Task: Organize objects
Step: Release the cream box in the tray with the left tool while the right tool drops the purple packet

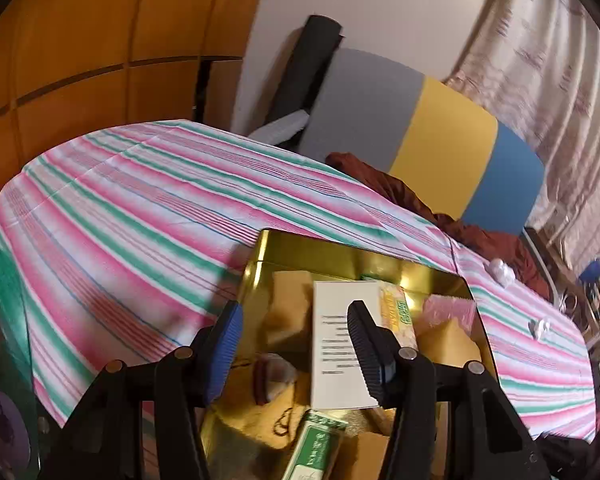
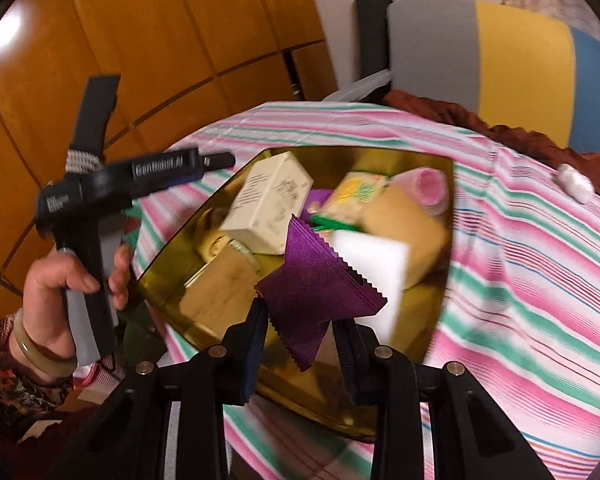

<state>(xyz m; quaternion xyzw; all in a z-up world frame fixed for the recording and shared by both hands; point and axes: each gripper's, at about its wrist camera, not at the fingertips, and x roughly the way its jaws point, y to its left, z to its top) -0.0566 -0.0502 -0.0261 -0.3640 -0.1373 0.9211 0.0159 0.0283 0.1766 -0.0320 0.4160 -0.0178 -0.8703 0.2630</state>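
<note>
A gold tin box (image 1: 260,264) sits on the striped tablecloth (image 1: 140,200), filled with small items: a white carton (image 1: 336,344), a green packet (image 1: 320,448), tan blocks and a pink pack. My left gripper (image 1: 294,344) is open and empty just above the box. In the right wrist view the same box (image 2: 440,280) holds a cream carton (image 2: 268,200), a white sponge (image 2: 376,264) and tan blocks. My right gripper (image 2: 300,336) holds a stack of purple zigzag-edged cloths (image 2: 312,292) over the box. The left gripper's body (image 2: 100,188) shows at left, held by a hand.
Wooden cabinets (image 1: 80,40) stand behind the table. A grey, yellow and blue chair back (image 1: 420,128) with a brown cloth (image 1: 400,192) is at the far side. Small white scraps (image 1: 500,272) lie on the tablecloth at right.
</note>
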